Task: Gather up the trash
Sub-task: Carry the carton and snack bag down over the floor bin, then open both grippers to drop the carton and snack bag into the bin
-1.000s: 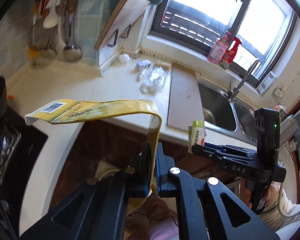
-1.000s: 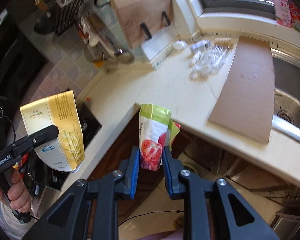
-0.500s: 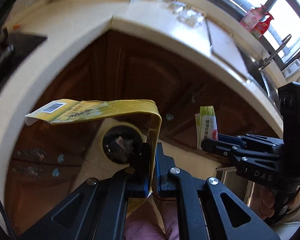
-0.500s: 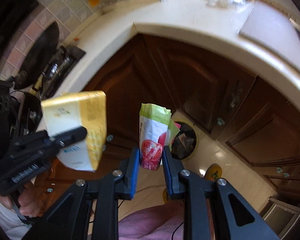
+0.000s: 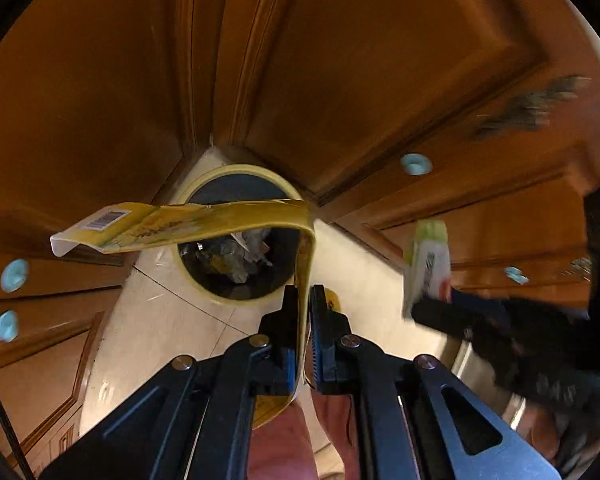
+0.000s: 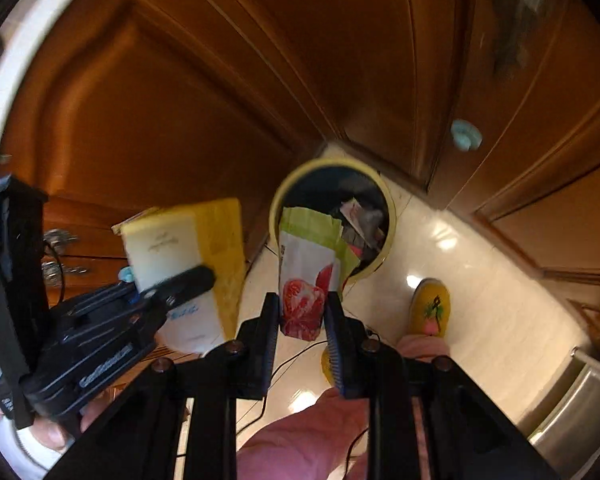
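Left gripper (image 5: 304, 300) fingers clamp a yellow carton (image 5: 188, 224); right gripper (image 6: 302, 312) fingers clamp a pouch (image 6: 306, 272), both above the centre-frame bin (image 6: 392, 220).

A barcode label (image 5: 107, 218) sits on the free end of the yellow carton (image 5: 204, 222), its digits too small to read. The carton's white face shows pale blue print, blurred past reading. Raised lettering on the left gripper (image 6: 204, 276) body and "DAS"-like marks on the right gripper (image 5: 432, 312) are smeared.
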